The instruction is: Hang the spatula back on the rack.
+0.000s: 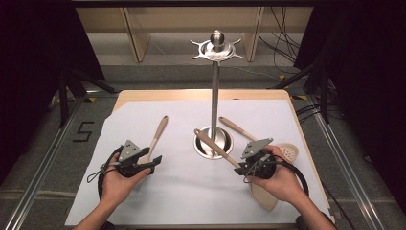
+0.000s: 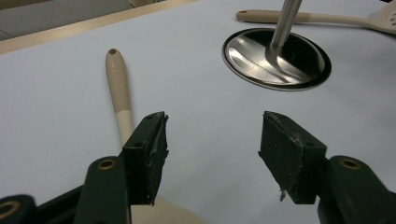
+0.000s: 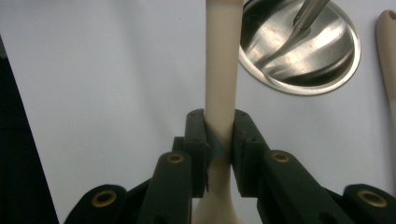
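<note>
Right tongs (image 3: 219,144) clamp a spatula (image 3: 223,70) by its handle, its tip raised toward the stand (image 1: 214,96). Left tongs (image 2: 212,147) gape wide over a spoon (image 2: 120,98) lying on the counter (image 1: 191,187). Beyond the stand's base lies a slotted spoon (image 1: 282,148).

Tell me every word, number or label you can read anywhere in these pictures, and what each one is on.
"5": a dark numeral marked on the grey floor left of the table, in the high view.
Nothing else is readable: the utensil stand, the three beige utensils, the white sheet and both grippers carry no visible lettering in any view.
</note>
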